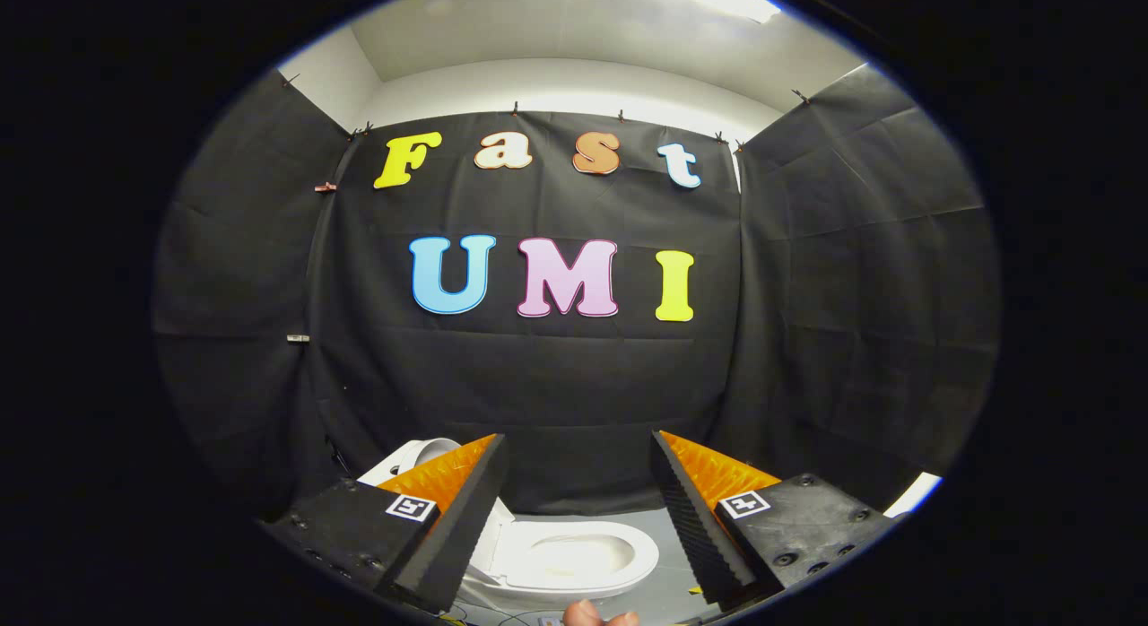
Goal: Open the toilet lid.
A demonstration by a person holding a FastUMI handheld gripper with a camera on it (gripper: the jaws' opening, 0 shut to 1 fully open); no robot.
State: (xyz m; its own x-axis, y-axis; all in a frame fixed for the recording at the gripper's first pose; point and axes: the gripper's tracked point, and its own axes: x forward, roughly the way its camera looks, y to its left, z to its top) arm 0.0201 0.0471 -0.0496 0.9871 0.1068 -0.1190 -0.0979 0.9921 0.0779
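Black cloth (pixel 574 402) walled the booth on three sides, under a white ceiling (pixel 574 34); the floor (pixel 668 586) was grey. One toilet (pixel 574 559) stood below, between the fingers, its lid (pixel 421 454) already raised behind the left finger. The gripper (pixel 578 460) hung wide apart, holding nothing. Fingertips (pixel 587 614) of one hand showed beneath.

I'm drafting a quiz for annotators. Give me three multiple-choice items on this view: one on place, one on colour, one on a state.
1. Where is the toilet?
A. In the gap between the fingers, beyond them
B. Left of both fingers
C. Clamped by the fingers

2. What colour is the toilet?
A. Black
B. White
C. Blue

3. The gripper is:
A. Shut on the seat
B. Open
C. Shut on nothing

Key: 1 A, the bowl shows in the gap; 2 B, seat and bowl are white; 3 B, the fingers stand wide apart.
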